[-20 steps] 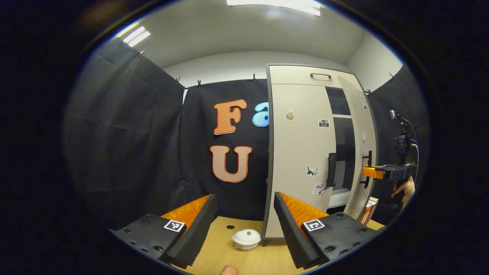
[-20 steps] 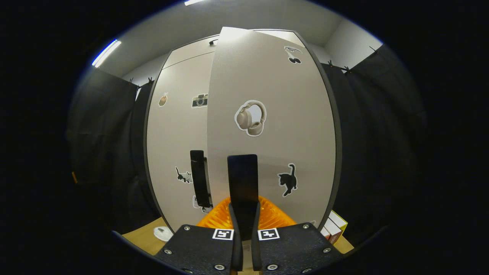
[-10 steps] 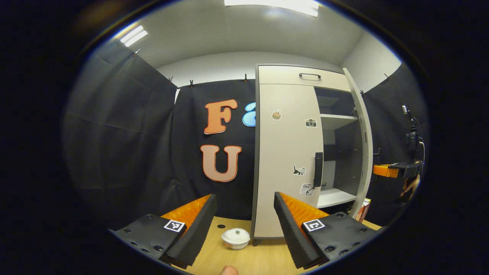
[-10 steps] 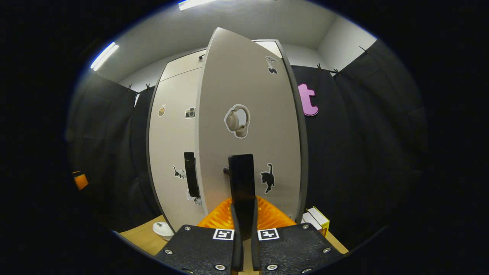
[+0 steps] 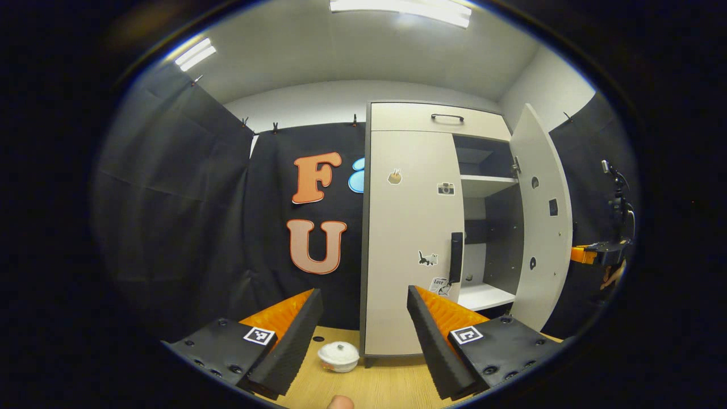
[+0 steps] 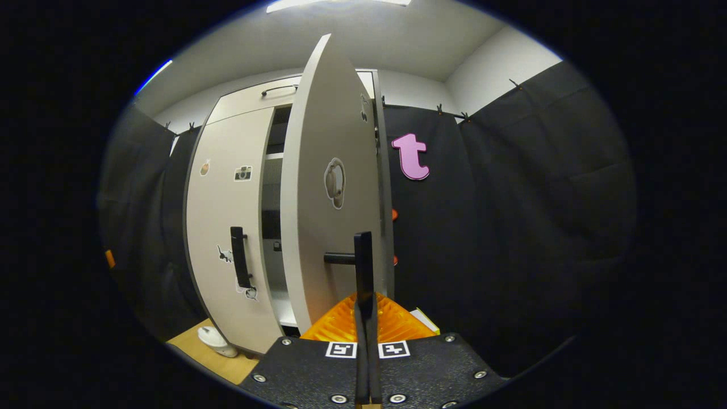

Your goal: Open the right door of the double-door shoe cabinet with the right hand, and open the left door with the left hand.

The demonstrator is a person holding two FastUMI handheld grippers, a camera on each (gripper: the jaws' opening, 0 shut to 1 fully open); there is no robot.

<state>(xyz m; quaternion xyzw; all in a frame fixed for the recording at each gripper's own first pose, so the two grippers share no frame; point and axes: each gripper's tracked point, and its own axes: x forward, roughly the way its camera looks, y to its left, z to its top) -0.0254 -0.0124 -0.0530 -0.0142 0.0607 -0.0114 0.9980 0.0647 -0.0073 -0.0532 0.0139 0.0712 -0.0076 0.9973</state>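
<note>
1. My right gripper (image 6: pixel 363 318) had its fingers clenched on the black handle (image 6: pixel 362 267) of the right door (image 6: pixel 329 199), which stood swung well out from the shoe cabinet (image 5: pixel 423 119)
2. My left gripper (image 5: pixel 363 329) hung with its fingers released and wide apart, holding nothing, well short of the left door (image 5: pixel 412 238)
3. The left door lay flush and shut, its black handle (image 5: pixel 456 257) untouched at the inner edge; I judged the right half of the task nearly done and the left half not begun
4. What could have gone wrong: pulling the right door past its hinge limit might have strained the hinge (image 5: pixel 515 167) or dragged the cabinet across the counter (image 5: pixel 369 386)
5. Letting go carelessly might have let the right door drift back toward the opening
6. My left fingers, on their way to the handle, could have knocked the small white lidded bowl (image 5: pixel 338 356) sitting on the counter just beside the cabinet's foot
7. The left gripper view gave me the inside: the shelves (image 5: pixel 488 179), the door's inner face, and my right gripper far off with the hand (image 5: pixel 614 275) holding it
8. The right gripper view gave me the grip itself, close up, and the right door's outer face with its headphone sticker (image 6: pixel 334 182)
</note>
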